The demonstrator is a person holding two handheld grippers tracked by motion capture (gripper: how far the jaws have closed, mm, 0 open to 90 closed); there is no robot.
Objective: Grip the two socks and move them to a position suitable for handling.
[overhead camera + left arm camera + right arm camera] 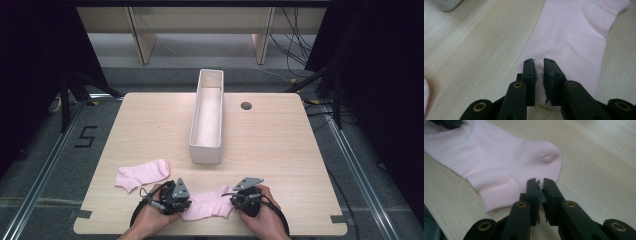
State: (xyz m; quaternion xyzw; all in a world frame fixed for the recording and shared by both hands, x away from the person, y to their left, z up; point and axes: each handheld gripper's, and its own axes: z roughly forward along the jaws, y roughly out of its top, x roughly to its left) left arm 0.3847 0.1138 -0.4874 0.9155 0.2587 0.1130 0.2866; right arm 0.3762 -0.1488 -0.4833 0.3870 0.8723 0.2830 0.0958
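So at the near edge of the table (280,150) there's a pink sock (207,204) lying flat, stretched sideways between the two grippers. The left gripper (186,204) sits at the sock's 9 o'clock end, the right gripper (234,201) at its 3 o'clock end, each one wrapped in one of the person's hands.

In the left gripper view, the left gripper (538,65) has its jaws pulled in to a narrow slot right over the toe end of the sock (574,42). The pads look like they sit on the fabric, but I honestly can't tell if they've pinched any of it or are just resting there.

The right gripper view is the same story: the right gripper (539,184) is nearly closed, its tips at the edge of the sock (499,165) down by the ribbed cuff (the heel bump shows at about 12 o'clock from the tips). I can't say for sure whether cloth is caught between the pads.

Going farther out, a second pink sock (142,174) lies on its own at roughly 10 o'clock from the left gripper, near it but not touching it.

Past that, in the middle of the table, there's a long narrow white box (207,117) running away toward 12 o'clock, open on top. A small dark round hole (246,105) sits in the tabletop just off the box's far right side.
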